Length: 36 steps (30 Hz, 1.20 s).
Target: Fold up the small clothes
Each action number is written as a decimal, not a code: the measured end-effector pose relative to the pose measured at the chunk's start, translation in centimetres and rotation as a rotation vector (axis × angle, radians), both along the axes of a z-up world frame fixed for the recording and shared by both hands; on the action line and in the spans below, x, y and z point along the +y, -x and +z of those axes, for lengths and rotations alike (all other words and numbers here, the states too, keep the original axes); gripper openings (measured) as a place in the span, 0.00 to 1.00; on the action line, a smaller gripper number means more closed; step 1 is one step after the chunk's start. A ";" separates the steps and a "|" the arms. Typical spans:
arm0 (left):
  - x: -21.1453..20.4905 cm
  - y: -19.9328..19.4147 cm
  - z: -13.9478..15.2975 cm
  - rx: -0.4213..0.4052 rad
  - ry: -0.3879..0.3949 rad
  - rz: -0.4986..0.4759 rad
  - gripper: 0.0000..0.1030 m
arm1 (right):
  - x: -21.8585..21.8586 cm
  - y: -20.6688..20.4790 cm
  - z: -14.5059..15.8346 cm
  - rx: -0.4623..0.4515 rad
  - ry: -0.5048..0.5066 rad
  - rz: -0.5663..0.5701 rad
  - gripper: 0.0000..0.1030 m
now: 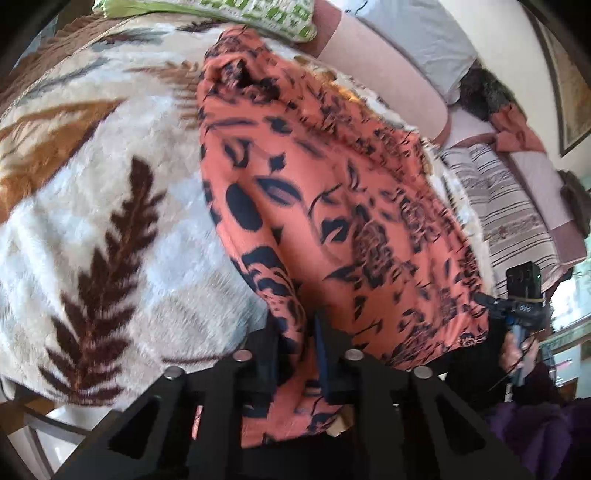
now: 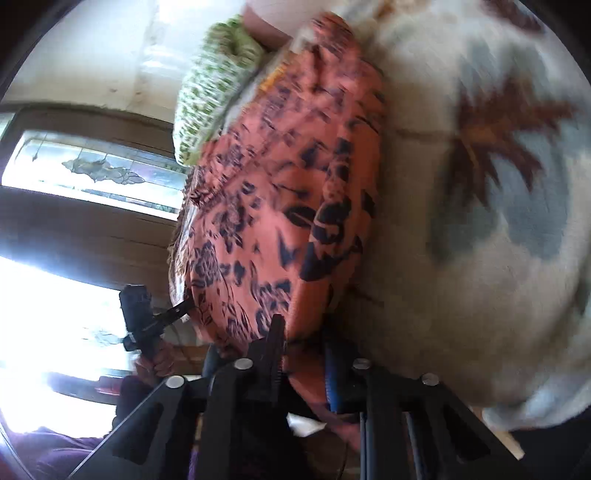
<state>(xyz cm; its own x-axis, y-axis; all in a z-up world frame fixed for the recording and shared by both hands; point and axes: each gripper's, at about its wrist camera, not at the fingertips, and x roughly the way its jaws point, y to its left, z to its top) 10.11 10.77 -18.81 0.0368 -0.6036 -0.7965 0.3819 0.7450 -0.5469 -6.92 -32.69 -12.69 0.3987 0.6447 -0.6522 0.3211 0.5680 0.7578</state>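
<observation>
Lying spread on the near part of a plush leaf-patterned blanket [image 1: 110,206]: one orange garment [image 1: 332,206] with a dark floral print, its near hem hanging off the blanket's near edge.

Left gripper [image 1: 301,354]: jaws nearly closed, pinching the garment's near hem at its left corner, cloth bunched between the black fingers [image 1: 323,354].

Right gripper [image 2: 304,354]: jaws narrowed onto the same hem at the right corner, a fold of orange fabric caught between them. From the left wrist view it shows at the garment's right corner, a hand [image 1: 517,354] wrapped around its handle.

Far edge of the blanket: a green-and-white patterned pillow [image 1: 258,14], just beyond the garment's far end.

Right of the blanket: a striped cloth [image 1: 498,206]; beyond it, a small heap of salmon-coloured fabric [image 1: 517,129].
</observation>
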 end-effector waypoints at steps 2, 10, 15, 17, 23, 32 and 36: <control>-0.2 -0.6 0.7 -0.023 0.013 0.002 0.13 | 0.4 -0.5 0.7 -0.031 0.038 -0.002 0.19; -1.3 -0.6 -0.5 -0.022 -0.082 -0.044 0.26 | 0.2 -1.4 -1.4 0.073 0.094 0.003 0.22; -1.6 -1.4 -0.6 0.041 -0.003 -0.033 0.13 | 2.1 -3.0 0.2 0.023 0.049 0.081 0.14; -1.3 -2.0 -0.2 0.059 0.043 -0.016 0.12 | 1.9 -4.1 1.4 -0.017 0.010 0.076 0.12; -0.5 -6.1 3.7 0.004 0.192 0.046 0.12 | -2.2 -9.3 4.9 -0.188 -0.111 -0.048 0.12; -2.9 -22.8 6.1 -0.044 0.239 0.236 0.12 | -12.9 -21.2 0.7 -0.195 -0.088 -0.392 0.11; -6.4 -29.3 -0.6 0.148 0.042 0.367 0.15 | -16.9 -24.5 -6.3 0.042 -0.138 -0.562 0.14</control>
<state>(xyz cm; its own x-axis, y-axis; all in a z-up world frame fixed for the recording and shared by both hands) 39.38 4.35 -19.38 0.1431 -0.6036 -0.7844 0.0093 0.7933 -0.6088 17.60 -49.54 -18.99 0.6803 0.4214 -0.5997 0.5760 0.1986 0.7930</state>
